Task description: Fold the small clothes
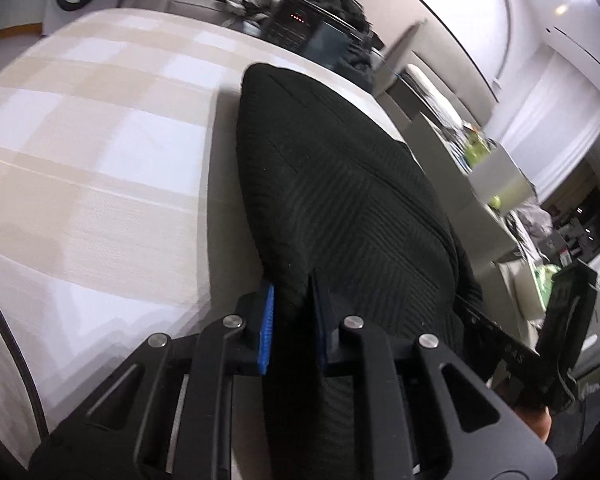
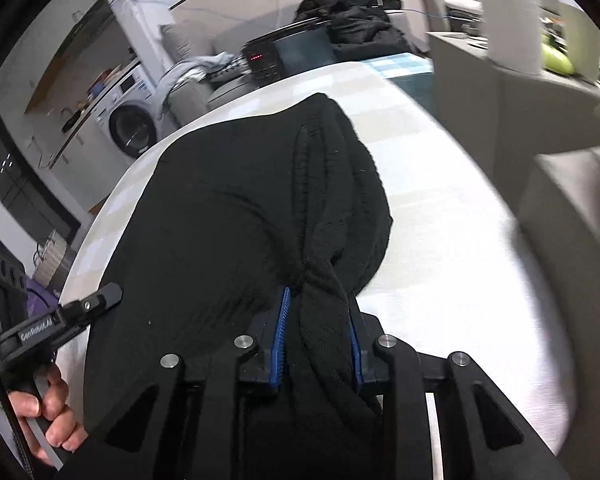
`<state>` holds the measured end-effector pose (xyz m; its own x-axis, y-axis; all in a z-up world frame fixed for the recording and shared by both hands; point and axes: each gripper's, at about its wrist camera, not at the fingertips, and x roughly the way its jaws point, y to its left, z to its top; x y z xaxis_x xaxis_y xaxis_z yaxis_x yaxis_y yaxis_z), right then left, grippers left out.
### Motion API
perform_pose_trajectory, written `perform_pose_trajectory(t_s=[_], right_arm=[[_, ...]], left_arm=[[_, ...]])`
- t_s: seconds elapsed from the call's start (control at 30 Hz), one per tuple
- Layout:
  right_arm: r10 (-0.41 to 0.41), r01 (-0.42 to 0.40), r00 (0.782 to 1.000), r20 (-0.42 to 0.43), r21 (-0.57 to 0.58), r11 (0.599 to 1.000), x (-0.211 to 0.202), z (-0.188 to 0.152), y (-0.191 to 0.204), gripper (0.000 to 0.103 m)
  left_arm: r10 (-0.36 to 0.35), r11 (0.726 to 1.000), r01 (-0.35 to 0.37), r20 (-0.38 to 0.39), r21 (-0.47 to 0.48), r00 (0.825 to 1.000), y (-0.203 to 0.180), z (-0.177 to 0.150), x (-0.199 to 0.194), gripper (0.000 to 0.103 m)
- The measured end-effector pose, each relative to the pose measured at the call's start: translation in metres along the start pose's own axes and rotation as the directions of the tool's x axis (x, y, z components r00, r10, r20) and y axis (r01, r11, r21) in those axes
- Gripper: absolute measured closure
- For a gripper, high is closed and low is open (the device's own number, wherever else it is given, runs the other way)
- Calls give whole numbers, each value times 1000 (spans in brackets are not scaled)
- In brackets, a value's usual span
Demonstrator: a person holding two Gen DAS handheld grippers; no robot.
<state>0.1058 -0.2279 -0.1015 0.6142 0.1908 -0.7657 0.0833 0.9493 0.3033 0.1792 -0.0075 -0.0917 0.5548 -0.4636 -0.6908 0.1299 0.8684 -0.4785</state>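
Note:
A black ribbed knit garment [image 1: 332, 184] hangs stretched over the table with the beige checked cloth [image 1: 92, 152]. My left gripper [image 1: 294, 292] is shut on one bunched edge of it, its blue pads [image 1: 267, 320] pressed on the fabric. My right gripper [image 2: 318, 312] is shut on another bunched edge of the same garment [image 2: 228, 208], which drapes away from me over the table [image 2: 440, 208]. The right gripper also shows at the right edge of the left wrist view [image 1: 556, 336]. The left gripper and the hand holding it show at the lower left of the right wrist view [image 2: 60, 320].
A black box with red lights [image 1: 300, 28] and a pile of dark clothes [image 2: 356, 20] lie at the table's far end. A washing machine [image 2: 132, 120] stands beyond. Grey cabinets [image 2: 520, 92] with white containers flank the right side.

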Motion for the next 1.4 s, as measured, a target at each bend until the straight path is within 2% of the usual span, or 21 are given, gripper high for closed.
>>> perform_pose_trajectory(t_s=[0.17, 0.23, 0.33, 0.37, 0.43, 0.5, 0.6, 0.67, 0.73, 0.8, 0.9, 1.03, 1.1, 1.2, 1.27, 1.4], right_arm=[[58, -59, 998, -17, -94, 994, 22, -3, 55, 77], [53, -54, 999, -15, -137, 989, 28, -4, 74, 77], [15, -18, 1000, -21, -158, 987, 30, -2, 82, 74], [6, -9, 1000, -22, -158, 987, 26, -2, 82, 73], [1, 0, 1000, 8, -169, 986, 11, -2, 82, 68], [40, -29, 998, 48, -201, 979, -8, -6, 87, 63], [124, -111, 991, 42, -231, 967, -22, -15, 99, 61], [163, -150, 986, 27, -270, 951, -22, -23, 112, 56], [163, -147, 986, 22, -319, 936, -15, -29, 125, 52], [146, -133, 989, 14, -340, 931, -11, -32, 132, 49], [117, -99, 993, 31, -355, 930, -16, -32, 128, 49], [-53, 66, 998, 46, -353, 933, -13, -34, 101, 49], [-84, 86, 996, 21, -330, 940, -11, -36, 83, 49], [-46, 44, 999, -4, -253, 966, -20, -36, 63, 48], [-35, 43, 999, 34, -271, 961, -31, -36, 71, 48], [115, -88, 992, 56, -354, 931, -46, -42, 103, 48]], left_arm=[[102, 995, -103, 21, 18, 995, 36, 24, -12, 89], [111, 993, -112, 20, 26, 994, 47, 29, -14, 89], [126, 991, -127, 19, 50, 992, 54, 30, -21, 86], [156, 984, -158, 34, 77, 987, 52, 28, -26, 80], [249, 957, -257, 72, 139, 966, 46, 22, -39, 64], [286, 934, -303, 115, 188, 951, 34, 13, -52, 37], [227, 929, -255, 131, 268, 965, 12, -3, -63, 24], [160, 919, -181, 89, 349, 983, -3, -14, -59, 18], [128, 910, -143, 63, 390, 990, -12, -22, -49, 13], [131, 905, -136, 40, 403, 991, -11, -27, -38, 8], [135, 906, -130, 18, 402, 991, -4, -31, -26, 5], [134, 898, -129, 17, 420, 991, 6, -37, -20, 2], [131, 898, -126, 16, 421, 991, 9, -42, -20, 2], [143, 900, -137, 18, 413, 990, 13, -35, -21, 2], [145, 900, -144, 28, 410, 989, 12, -33, -26, 2], [86, 899, -93, 35, 429, 996, -1, -39, -45, 2]])
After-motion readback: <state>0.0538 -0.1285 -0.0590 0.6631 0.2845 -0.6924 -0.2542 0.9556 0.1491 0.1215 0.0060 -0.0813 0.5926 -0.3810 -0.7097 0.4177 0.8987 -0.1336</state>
